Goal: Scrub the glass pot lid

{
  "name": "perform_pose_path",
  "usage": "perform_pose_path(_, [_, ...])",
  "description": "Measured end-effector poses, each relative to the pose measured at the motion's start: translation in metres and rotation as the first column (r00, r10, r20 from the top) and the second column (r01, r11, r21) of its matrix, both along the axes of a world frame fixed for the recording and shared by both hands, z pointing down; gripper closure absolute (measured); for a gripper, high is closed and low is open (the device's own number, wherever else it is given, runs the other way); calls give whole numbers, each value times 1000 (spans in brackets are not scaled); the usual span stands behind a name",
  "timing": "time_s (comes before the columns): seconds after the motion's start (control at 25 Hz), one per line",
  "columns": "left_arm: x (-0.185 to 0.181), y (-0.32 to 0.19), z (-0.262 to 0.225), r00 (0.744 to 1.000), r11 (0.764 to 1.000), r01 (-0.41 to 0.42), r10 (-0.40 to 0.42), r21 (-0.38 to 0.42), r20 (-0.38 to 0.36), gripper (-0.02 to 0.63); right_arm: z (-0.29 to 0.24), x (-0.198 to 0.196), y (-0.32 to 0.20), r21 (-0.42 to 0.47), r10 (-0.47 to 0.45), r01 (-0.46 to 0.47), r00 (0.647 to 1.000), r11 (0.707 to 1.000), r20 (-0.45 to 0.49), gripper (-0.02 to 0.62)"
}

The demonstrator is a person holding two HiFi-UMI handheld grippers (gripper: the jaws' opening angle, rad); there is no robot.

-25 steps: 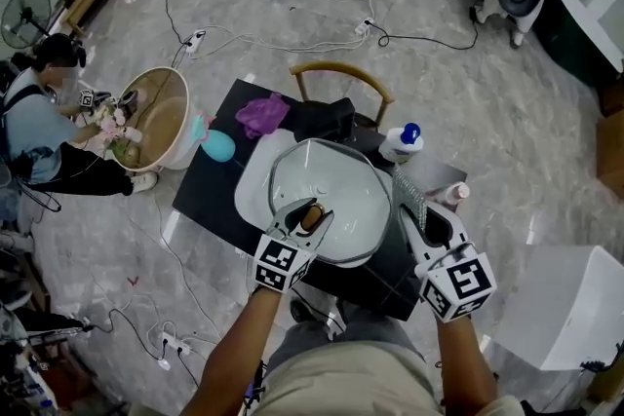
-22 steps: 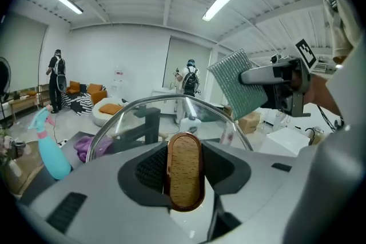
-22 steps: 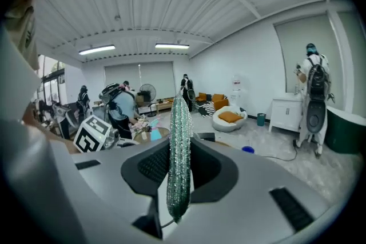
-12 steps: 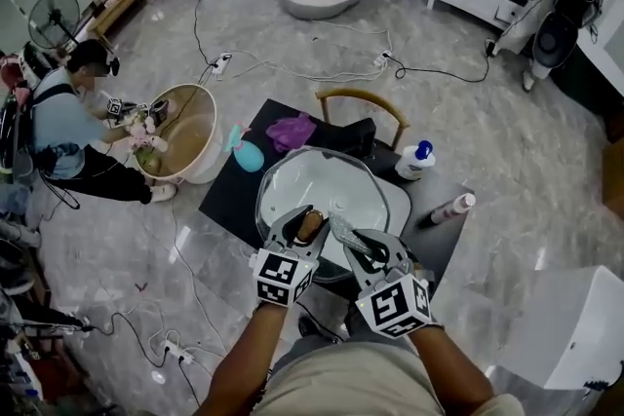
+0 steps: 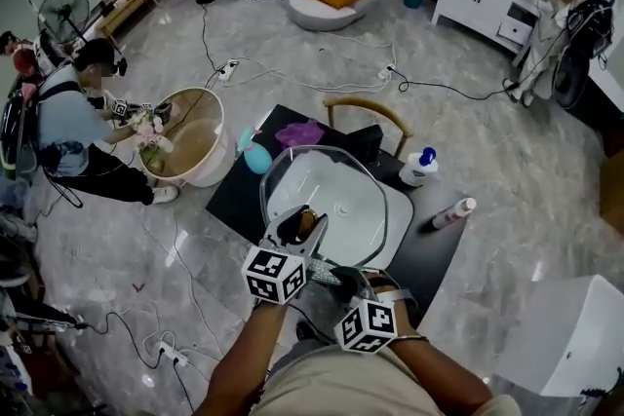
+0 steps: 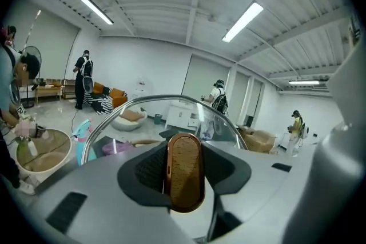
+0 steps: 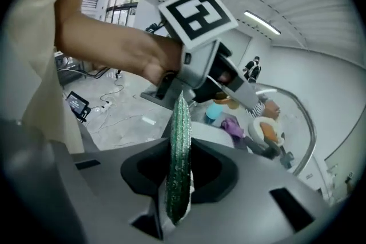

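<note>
Grey floor (image 5: 507,161) is seen around a black table (image 5: 429,253). Above it the lid (image 5: 336,195) is held tilted, its handle (image 6: 184,171) clamped by the left gripper (image 5: 300,224). A green pad (image 7: 178,151) is pinched edge-on in the right gripper (image 5: 343,282). The pad should be laid flat on the glass and rubbed firmly.

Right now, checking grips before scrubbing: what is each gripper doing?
Left gripper: closed on the brown oval handle of the round glass pot lid.
Right gripper: closed on a thin green scouring pad.
</note>
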State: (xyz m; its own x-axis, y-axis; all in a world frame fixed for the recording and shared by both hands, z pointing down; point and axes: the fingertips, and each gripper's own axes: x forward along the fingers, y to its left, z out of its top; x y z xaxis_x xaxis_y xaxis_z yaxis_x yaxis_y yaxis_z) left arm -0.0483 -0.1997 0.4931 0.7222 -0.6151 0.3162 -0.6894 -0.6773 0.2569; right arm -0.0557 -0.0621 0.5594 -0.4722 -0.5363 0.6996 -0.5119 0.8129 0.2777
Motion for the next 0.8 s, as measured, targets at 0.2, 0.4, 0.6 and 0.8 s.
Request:
perform_pose_path(0.2, [-3, 4, -1, 1000, 1000, -2, 2, 14, 19, 430, -32, 42, -28, -31, 203, -201, 965, 979, 165, 509])
perform_pose_path(0.4, [-5, 5, 4, 998, 1000, -5, 4, 24, 59, 430, -86, 91, -65, 88, 335, -368, 906, 926, 259, 510])
perform_pose_path(0.6, [11, 18, 5, 983, 991, -113, 101, 71, 154, 430, -86, 77, -64, 125, 249, -266, 959, 956, 135, 511])
perform_pose_path(0.8, [34, 41, 14, 930, 955, -272, 230, 117, 285, 430, -90, 88, -88, 166, 192, -182, 980, 969, -50, 510])
